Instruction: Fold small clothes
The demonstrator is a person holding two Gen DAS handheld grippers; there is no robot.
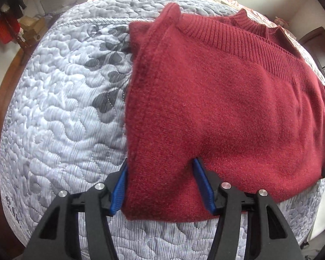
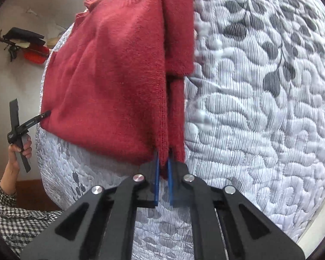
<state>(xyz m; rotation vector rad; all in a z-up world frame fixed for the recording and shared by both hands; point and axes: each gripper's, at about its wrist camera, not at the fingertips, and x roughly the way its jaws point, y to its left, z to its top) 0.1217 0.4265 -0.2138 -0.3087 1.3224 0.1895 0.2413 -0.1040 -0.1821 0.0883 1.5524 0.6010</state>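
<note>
A dark red knitted sweater point(image 1: 227, 99) lies folded on the quilted bed, ribbed neck at the far end. My left gripper point(image 1: 160, 162) is open, its blue fingers wide apart on either side of the sweater's near left corner. In the right wrist view the sweater point(image 2: 110, 82) hangs forward, a folded sleeve strip along its right edge. My right gripper point(image 2: 163, 158) is shut on that corner of the sweater. The left gripper point(image 2: 44, 115) also shows there, touching the sweater's left edge, held by a hand point(image 2: 19, 151).
The light blue quilted bedspread point(image 1: 60, 112) with grey leaf print covers the bed. A wooden bed frame point(image 1: 2, 99) runs along the left. Boxes and a red item point(image 1: 5, 30) stand by the far wall. A checked sleeve point(image 2: 13, 214) is at lower left.
</note>
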